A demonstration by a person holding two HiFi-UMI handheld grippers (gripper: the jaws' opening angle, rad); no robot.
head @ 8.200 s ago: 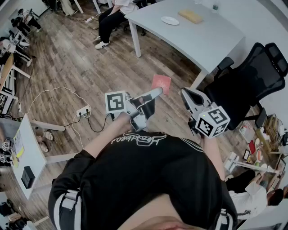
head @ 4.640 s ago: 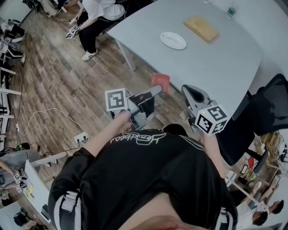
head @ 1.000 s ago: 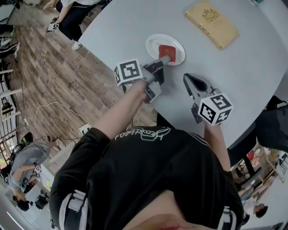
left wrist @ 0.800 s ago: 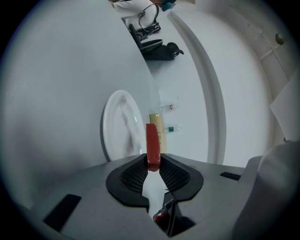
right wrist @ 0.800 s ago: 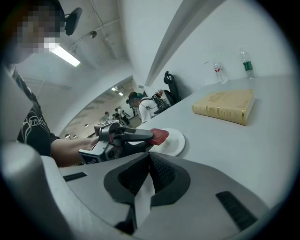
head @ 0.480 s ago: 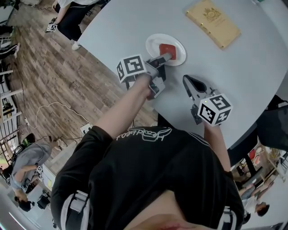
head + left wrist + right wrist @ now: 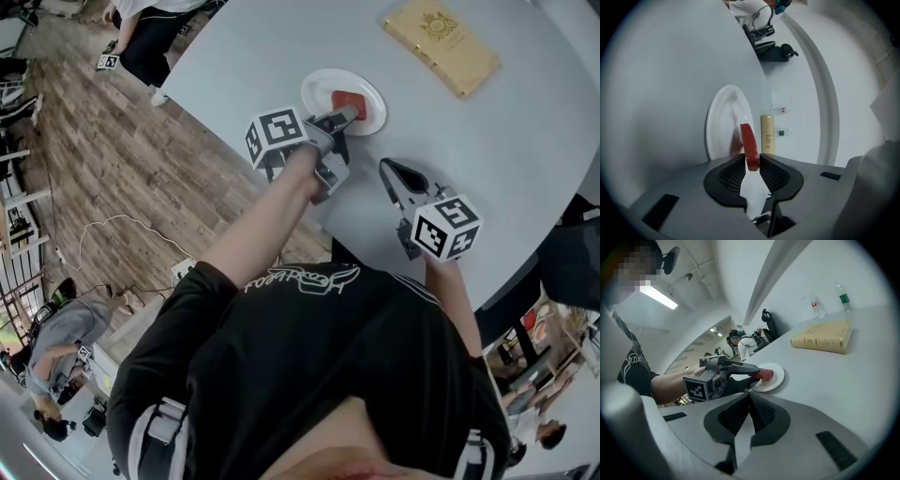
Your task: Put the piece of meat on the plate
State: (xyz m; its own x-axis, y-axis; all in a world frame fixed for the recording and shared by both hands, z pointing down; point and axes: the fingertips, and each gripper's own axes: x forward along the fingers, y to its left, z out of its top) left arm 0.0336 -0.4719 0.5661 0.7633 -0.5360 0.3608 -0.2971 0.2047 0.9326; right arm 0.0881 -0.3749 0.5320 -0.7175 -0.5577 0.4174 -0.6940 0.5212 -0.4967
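Grey counter [image 7: 525, 159] carrying a tan book [image 7: 441, 45] near its far side, 2 water bottles [image 7: 842, 297] standing beyond it; wooden floor [image 7: 122, 159] with a white power strip [image 7: 185, 271].

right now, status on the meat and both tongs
Left tongs shut on piece of meat, over the plate, not yet released. Right tongs shut, empty. Book beyond, nothing in the way.

Head cam steeply down on table [image 7: 525, 141]; L/R gripper cams low, near, along own fingers [image 7: 726, 178]; plate [image 7: 317, 90] shared.
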